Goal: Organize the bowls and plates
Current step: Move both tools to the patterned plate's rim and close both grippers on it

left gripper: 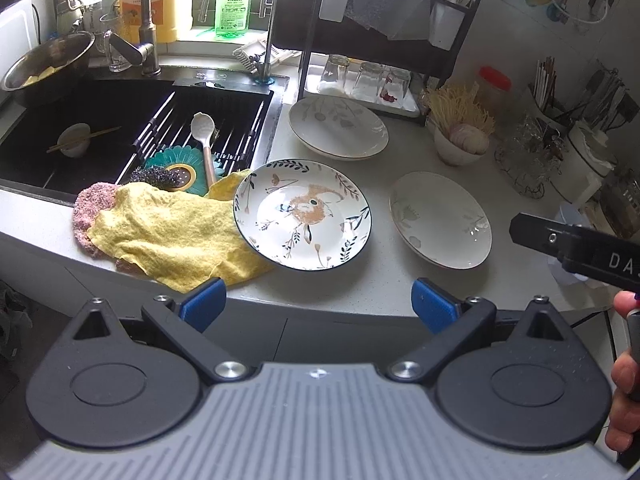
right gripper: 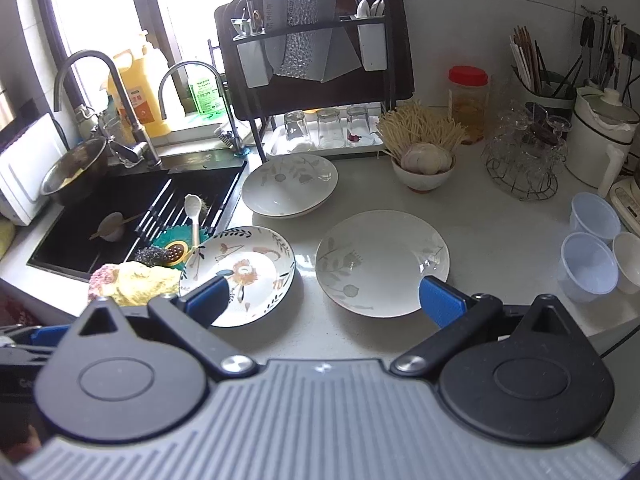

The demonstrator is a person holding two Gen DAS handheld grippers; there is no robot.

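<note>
The bench (left gripper: 360, 280) is pale speckled stone with a soft shine. The painted plate (left gripper: 302, 214) and the two white plates (left gripper: 440, 220) (left gripper: 338, 126) look like glossy glazed ceramic. The yellow cloth (left gripper: 168, 232) is rough and matt. The mixing bowl (left gripper: 48, 60) is shiny metal. The left tongs (left gripper: 318, 306) have matt black plastic arms with blue pads (left gripper: 204, 302).

Three plates lie flat and apart on the tabletop (left gripper: 384, 280). The patterned plate (left gripper: 302, 220) overlaps a yellow cloth (left gripper: 168, 232). The two white plates (left gripper: 338, 126) (left gripper: 440, 220) carry faint leaf prints.
</note>
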